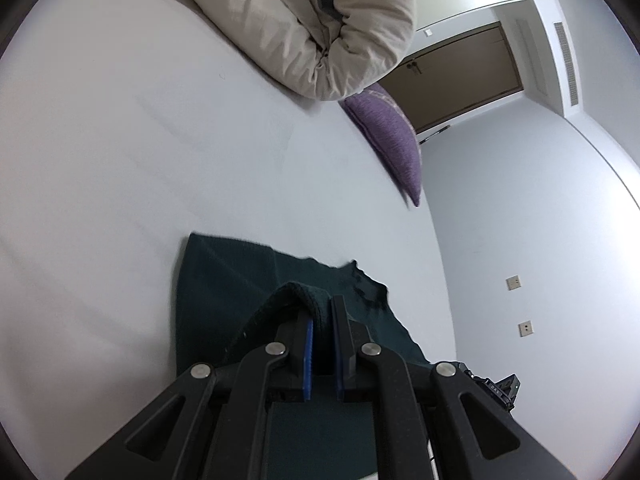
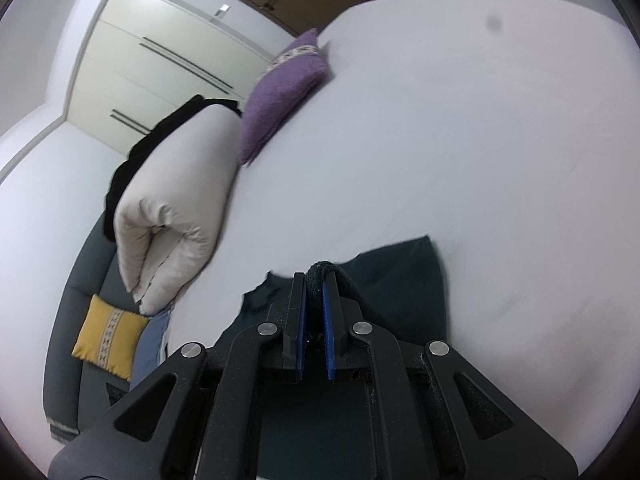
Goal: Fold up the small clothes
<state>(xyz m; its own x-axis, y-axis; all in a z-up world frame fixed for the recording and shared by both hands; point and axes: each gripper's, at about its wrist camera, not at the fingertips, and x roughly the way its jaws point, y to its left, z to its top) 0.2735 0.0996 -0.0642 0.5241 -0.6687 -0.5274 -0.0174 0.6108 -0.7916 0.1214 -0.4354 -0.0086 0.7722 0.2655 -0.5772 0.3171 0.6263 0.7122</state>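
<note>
Left tool [image 1: 322, 316]: nearest in the left wrist view; its two black fingers with blue pads are drawn close and clamp a rolled hem of the dark green garment [image 1: 224, 280].
Right tool [image 2: 314, 292]: nearest in the right wrist view; two black fingers with blue pads, pinched on another thick fold of the same garment.
Garment count: one, dark teal-green, knit-looking; the part beyond the tools lies flat on the bed [image 1: 120, 160], one edge ragged and wavy, the gripped edges raised off the sheet.
Bed: one, covered by a plain white sheet with faint creases.
Device: one small black object [image 1: 500, 390] at the bed's edge beside the left tool; it carries tiny white lettering, too small to read with confidence.
Duvet [image 1: 320, 32]: one, beige, rolled into a bulky bundle on the far side of the bed; something black lies on top of it in the right wrist view.
Cushions: two; one purple cushion [image 1: 394, 140] at the bed's edge just beside the duvet, one yellow cushion [image 2: 110, 334] with a pale patterned band on a grey sofa [image 2: 84, 272] beyond the bed.
Wall plates: two, on the pale wall [image 1: 520, 240].
Farthest: one brown door [image 1: 460, 80] and a white wardrobe [image 2: 132, 64] with long dark handles.
</note>
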